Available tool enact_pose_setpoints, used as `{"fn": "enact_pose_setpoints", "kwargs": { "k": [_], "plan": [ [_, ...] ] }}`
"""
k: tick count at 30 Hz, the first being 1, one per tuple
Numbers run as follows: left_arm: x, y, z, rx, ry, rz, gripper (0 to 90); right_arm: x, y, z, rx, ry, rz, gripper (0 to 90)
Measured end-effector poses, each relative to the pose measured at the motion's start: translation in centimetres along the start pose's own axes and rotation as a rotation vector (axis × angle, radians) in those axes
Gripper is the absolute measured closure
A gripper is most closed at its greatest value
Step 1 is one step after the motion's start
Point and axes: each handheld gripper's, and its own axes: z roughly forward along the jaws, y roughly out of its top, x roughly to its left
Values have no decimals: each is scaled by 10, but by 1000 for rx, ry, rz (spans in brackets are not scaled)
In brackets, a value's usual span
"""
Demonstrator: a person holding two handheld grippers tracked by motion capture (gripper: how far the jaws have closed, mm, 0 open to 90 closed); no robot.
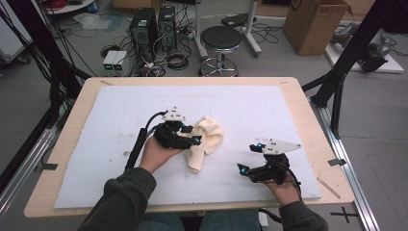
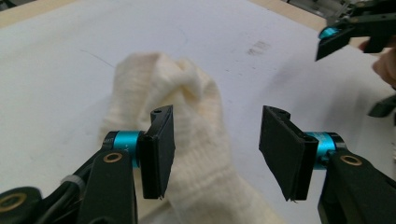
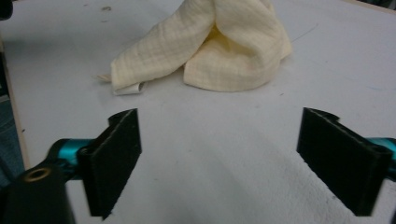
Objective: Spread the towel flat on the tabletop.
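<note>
A crumpled cream cloth (image 1: 208, 137) lies near the middle of the white mat (image 1: 134, 106). My left gripper (image 1: 191, 134) sits at the cloth's left edge, held level in the person's hand. In the left gripper view the jaws stand open (image 2: 217, 116) with the cloth (image 2: 187, 98) under and between them, and the pads do not press on it. My right gripper (image 1: 249, 157) rests to the right, near the mat's front edge, apart from the cloth. Its jaws are open (image 3: 219, 121) with bare mat between them, and the cloth (image 3: 210, 46) is heaped farther ahead.
The mat covers most of a wooden table (image 1: 72, 125). Beyond the table's far edge are a black stool (image 1: 220, 41), computer towers (image 1: 144, 26) with cables, and a cardboard box (image 1: 315, 24). The right gripper's jaw (image 2: 336, 37) appears at the upper right of the left gripper view.
</note>
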Motion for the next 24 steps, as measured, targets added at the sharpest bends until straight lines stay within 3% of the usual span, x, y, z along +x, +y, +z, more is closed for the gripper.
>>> {"fn": "enact_pose_setpoints", "kwargs": {
  "k": [5,7,12,15,18,19,22,23,24],
  "plan": [
    [-19,-21,0,4,-42,3,453,1,4,3,-7,20,-5,186],
    [-29,-35,4,30,-47,32,443,0,7,7,0,34,-5,224],
    [-37,-46,15,76,-61,51,429,0,14,18,23,58,-14,308],
    [-37,-51,25,112,-44,49,430,0,17,24,36,65,-20,349],
    [-35,-53,32,155,-19,54,476,-2,22,35,55,80,-33,410],
    [-32,-55,36,194,2,60,555,-3,26,44,60,94,-28,442],
    [-29,-57,38,215,27,73,632,-4,30,54,71,101,-35,466],
    [-27,-57,38,215,33,72,724,-4,34,65,92,107,-40,491],
    [-25,-56,38,210,34,60,724,-4,34,65,92,107,-40,491]
  ]
}}
